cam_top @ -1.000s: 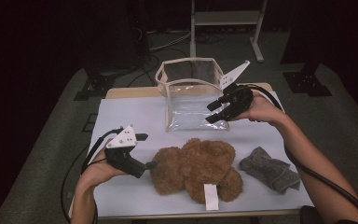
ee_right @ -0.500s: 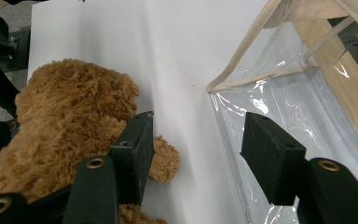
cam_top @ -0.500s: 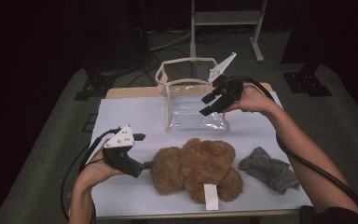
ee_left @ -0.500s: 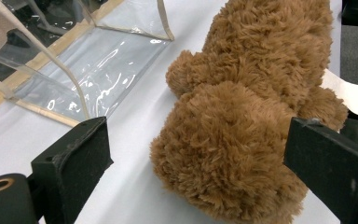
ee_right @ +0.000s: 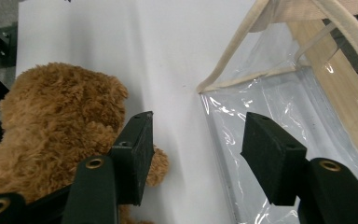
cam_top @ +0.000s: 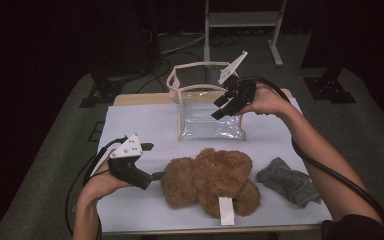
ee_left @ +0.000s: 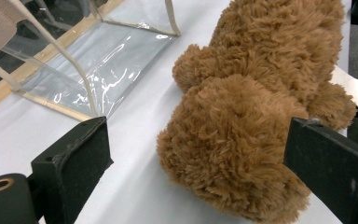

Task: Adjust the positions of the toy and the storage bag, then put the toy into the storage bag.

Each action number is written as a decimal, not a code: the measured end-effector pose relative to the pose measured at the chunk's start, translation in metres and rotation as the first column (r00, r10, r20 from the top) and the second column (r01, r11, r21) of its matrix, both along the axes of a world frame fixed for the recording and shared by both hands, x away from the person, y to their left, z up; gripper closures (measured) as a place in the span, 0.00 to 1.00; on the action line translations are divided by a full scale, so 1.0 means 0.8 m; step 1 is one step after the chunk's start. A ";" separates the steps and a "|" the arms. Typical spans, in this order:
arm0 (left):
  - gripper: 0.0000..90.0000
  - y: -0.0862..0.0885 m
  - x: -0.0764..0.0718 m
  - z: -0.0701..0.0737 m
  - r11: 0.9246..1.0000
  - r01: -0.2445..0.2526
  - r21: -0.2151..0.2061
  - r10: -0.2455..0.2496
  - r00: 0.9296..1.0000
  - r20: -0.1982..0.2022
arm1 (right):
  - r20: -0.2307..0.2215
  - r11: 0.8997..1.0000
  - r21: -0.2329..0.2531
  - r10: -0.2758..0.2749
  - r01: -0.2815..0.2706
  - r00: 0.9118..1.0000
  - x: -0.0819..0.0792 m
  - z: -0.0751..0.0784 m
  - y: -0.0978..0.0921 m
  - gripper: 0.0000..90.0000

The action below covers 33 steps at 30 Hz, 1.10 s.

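— Jaws first: how do yours stand?

— Your left gripper (cam_top: 156, 175) has its two flat black jaws spread wide, one on each side of the teddy bear's (cam_top: 210, 180) fluffy head, gripping nothing; the high view has the tips just at the fur, though whether they touch I cannot tell. Your right gripper (cam_top: 219, 107) is parted too, its blocky jaws held in the air over the clear bag (cam_top: 210, 122) and closed on nothing.

— Where does the bear lie?

— Near the front edge of the table (cam_top: 145, 125), about the middle of it, lying on the white cloth. It is a rounded brown plush lump with long, shaggy pile, and a white paper tag (cam_top: 226, 210) sticks out toward the front edge.

— And the bag?

— It stands upright toward the back edge, well clear of the bear. Its walls are glossy see-through plastic, creased and catching the light, boxy in shape, with cream woven tape along every seam and looped handles at the open top. Bare pale wood of the table shows beyond the cloth behind it.

— Anything else on the cloth?

— A crumpled grey knitted cloth (cam_top: 287, 181), soft and nubbly, lies near the front right corner, just beside the bear.
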<state>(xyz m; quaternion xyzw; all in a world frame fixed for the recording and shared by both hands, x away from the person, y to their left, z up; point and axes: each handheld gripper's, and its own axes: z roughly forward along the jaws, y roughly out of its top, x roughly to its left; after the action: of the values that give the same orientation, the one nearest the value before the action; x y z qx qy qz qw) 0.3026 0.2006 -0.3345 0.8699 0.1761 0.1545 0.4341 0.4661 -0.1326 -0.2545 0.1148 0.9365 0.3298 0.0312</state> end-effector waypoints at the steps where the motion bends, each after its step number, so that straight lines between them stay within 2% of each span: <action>1: 0.07 0.000 0.000 0.000 1.000 -0.002 0.000 0.002 1.000 -0.001 | -0.001 1.000 -0.003 -0.003 0.003 1.000 0.001 0.001 0.001 0.47; 5: 0.07 0.002 0.000 -0.001 1.000 -0.007 0.013 0.007 1.000 -0.001 | 0.000 1.000 -0.014 -0.004 0.004 1.000 0.006 0.003 0.005 0.46; 11: 0.07 0.002 -0.001 -0.002 1.000 -0.009 0.015 0.009 1.000 -0.001 | -0.007 1.000 -0.016 -0.006 0.006 1.000 0.009 0.005 0.010 0.46; 23: 0.07 0.004 -0.001 -0.004 1.000 -0.012 0.019 0.012 1.000 -0.005 | 0.009 1.000 -0.029 0.011 -0.010 1.000 0.017 0.008 0.022 0.46; 33: 0.07 0.012 0.001 -0.008 0.999 -0.036 0.022 0.036 0.999 -0.017 | 0.023 0.998 -0.056 -0.016 0.017 1.000 0.033 0.018 0.027 0.47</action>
<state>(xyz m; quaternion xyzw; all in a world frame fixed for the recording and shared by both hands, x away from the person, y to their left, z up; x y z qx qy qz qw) 0.3035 0.2105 -0.3411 0.8725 0.1937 0.1566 0.4204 0.4926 -0.1107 -0.2404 0.1177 0.9440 0.3046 0.0477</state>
